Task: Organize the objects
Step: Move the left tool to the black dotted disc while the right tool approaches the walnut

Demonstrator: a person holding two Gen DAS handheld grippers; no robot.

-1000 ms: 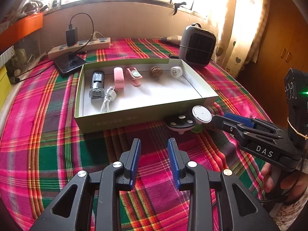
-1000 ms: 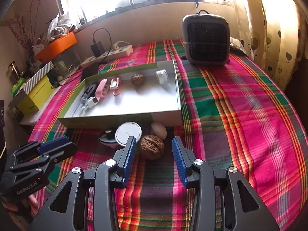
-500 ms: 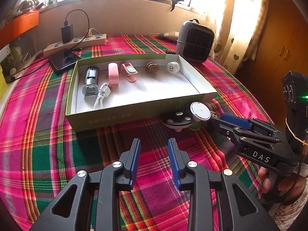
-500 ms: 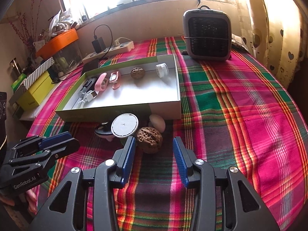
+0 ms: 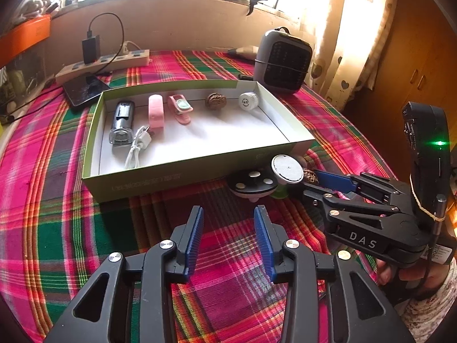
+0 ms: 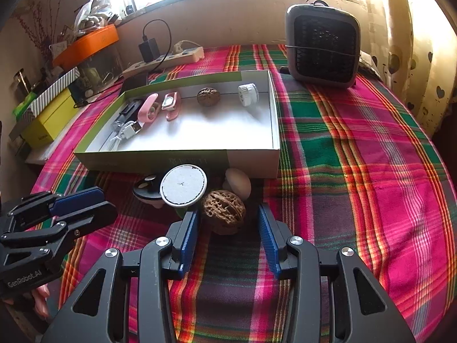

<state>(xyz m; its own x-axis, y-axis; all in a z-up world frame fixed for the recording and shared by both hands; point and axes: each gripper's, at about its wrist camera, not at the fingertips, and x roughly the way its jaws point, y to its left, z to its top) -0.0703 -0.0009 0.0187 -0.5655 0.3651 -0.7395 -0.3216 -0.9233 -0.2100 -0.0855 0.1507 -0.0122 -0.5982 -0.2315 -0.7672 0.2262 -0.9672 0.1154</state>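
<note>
Worktop: a round worktop [image 6: 357, 148] under a plaid cloth of pink, green and orange, set against a sunlit window wall with heart-print curtains at the right.
Far edge: a grey boxy fan heater [image 6: 322, 54] at the far right, a white power strip [image 6: 165, 58] with a black charger at the far left.
Box: a shallow green-walled box [image 6: 177, 158] with a white floor, mid-worktop; along its far side lie a clear-and-black gadget, a pink case, a pink clip, a wrinkled nut and a white ribbed cap, with a white cable at the near left.
Loose things: just in front of the box's near wall, a brown ridged walnut [image 6: 223, 211], a smooth pale egg-shaped piece [image 6: 238, 183], a flat white disc [image 6: 183, 185] and a black round base [image 6: 147, 190], clustered together.
Right gripper [image 6: 228, 228]: jaws released, spread wide, blue ribbed pads either side of the walnut; contact cannot be told.
Left gripper [image 5: 228, 235]: jaws released, parted over bare cloth, holding nothing, near and left of the cluster.
</note>
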